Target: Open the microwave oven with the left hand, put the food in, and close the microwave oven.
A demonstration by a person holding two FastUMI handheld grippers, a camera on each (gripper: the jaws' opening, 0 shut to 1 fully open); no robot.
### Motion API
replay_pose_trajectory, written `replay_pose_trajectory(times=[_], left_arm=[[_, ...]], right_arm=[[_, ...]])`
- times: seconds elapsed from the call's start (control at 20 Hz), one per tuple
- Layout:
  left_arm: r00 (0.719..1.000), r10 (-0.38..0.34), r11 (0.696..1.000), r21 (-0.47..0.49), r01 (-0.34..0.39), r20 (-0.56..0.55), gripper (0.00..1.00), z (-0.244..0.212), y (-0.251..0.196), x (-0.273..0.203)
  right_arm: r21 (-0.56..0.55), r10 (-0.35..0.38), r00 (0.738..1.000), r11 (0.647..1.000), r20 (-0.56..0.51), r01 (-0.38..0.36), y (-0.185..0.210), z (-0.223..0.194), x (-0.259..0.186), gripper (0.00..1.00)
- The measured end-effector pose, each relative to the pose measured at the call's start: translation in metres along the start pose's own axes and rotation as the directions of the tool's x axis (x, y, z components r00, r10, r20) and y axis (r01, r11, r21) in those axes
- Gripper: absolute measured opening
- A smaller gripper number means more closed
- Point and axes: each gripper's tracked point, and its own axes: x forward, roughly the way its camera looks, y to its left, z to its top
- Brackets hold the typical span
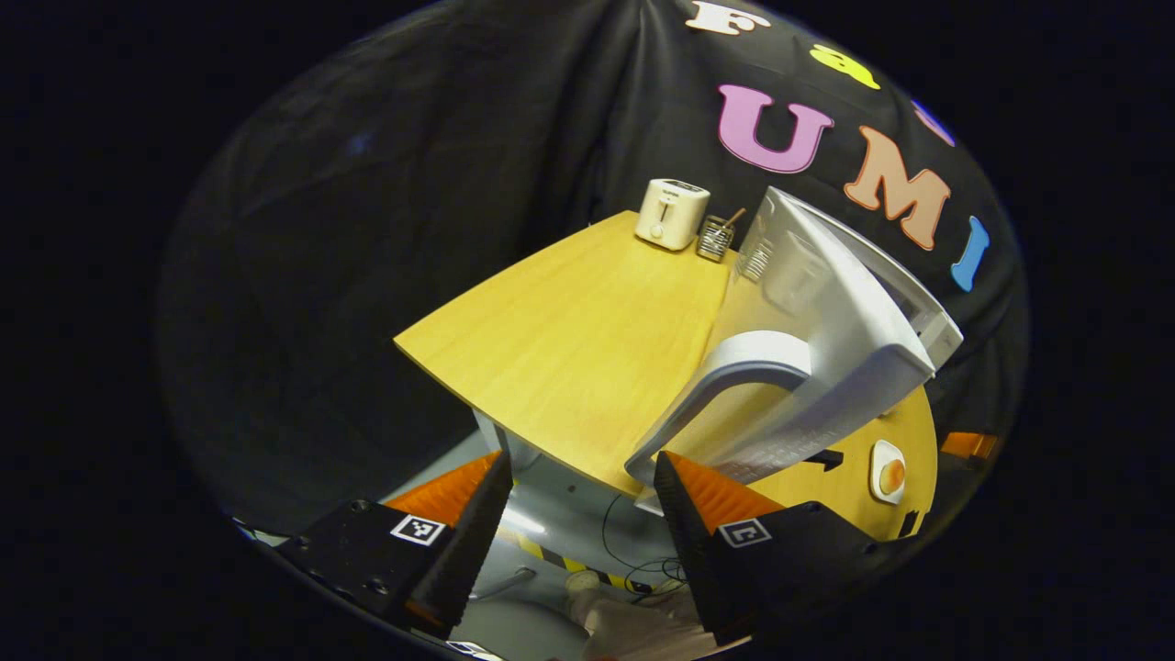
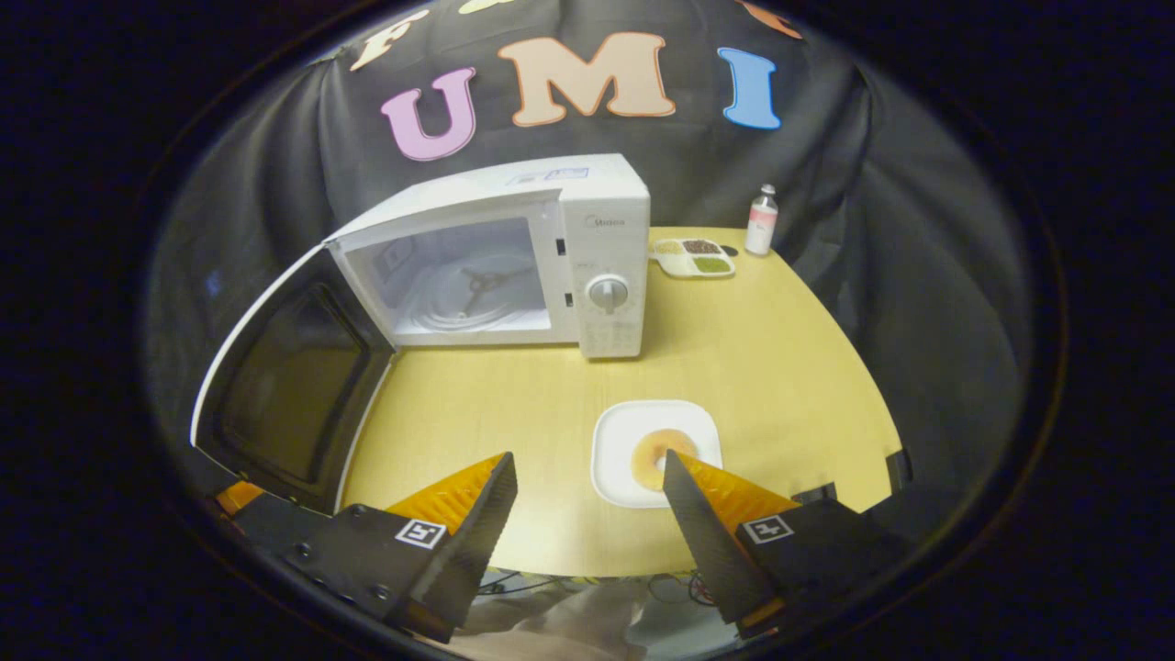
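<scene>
The left claw (image 1: 578,514) is held open and tilted just beside the handle (image 1: 707,390) of the swung-out microwave (image 2: 514,262) door (image 2: 285,395), while the right claw (image 2: 587,509) is held open, level, above the counter (image 2: 753,367) before the food (image 2: 663,454) on its plate (image 2: 613,459).

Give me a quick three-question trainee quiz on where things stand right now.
1. True or false: the microwave door is open.
2. Where is the plate of food: A inside the microwave, B on the table, C in the right gripper?
3. Fill in: the left gripper sits near the door ______.

Key: 1 true. 2 B. 3 handle.
</scene>
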Motion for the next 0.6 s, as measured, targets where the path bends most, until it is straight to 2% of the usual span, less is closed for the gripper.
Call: replay_pose_trajectory(times=[0.1,0.15,0.2,0.3,0.35,0.4,0.6], left_arm=[[0.998,0.051,0.998,-0.026,-0.051,0.026,0.92,0.012,0.019,-0.006],[0.996,0.083,0.996,-0.037,-0.081,0.045,0.92,0.020,0.029,-0.010],[0.992,0.113,0.993,-0.046,-0.110,0.062,0.92,0.026,0.036,-0.015],[0.979,0.169,0.984,-0.070,-0.161,0.112,0.92,0.046,0.045,-0.024],[0.970,0.197,0.979,-0.076,-0.188,0.141,0.92,0.055,0.049,-0.028],[0.959,0.231,0.972,-0.079,-0.221,0.167,0.92,0.064,0.051,-0.033],[0.911,0.313,0.950,-0.105,-0.295,0.269,0.91,0.099,0.048,-0.046]], right_arm=[[0.001,-0.017,0.999,1.000,-0.028,0.017,-0.006,-0.007,0.007,0.95],[0.002,-0.021,0.999,1.000,-0.046,0.021,-0.008,-0.010,0.013,1.00],[0.002,-0.024,0.997,1.000,-0.070,0.024,-0.012,-0.016,0.018,0.95],[0.000,-0.026,0.992,1.000,-0.122,0.026,-0.020,-0.025,0.031,0.96],[-0.003,-0.026,0.989,1.000,-0.144,0.026,-0.024,-0.027,0.037,1.00],[-0.006,-0.025,0.986,1.000,-0.167,0.024,-0.028,-0.031,0.044,0.95],[-0.041,-0.025,0.962,0.999,-0.271,0.014,-0.047,-0.039,0.073,0.96]])
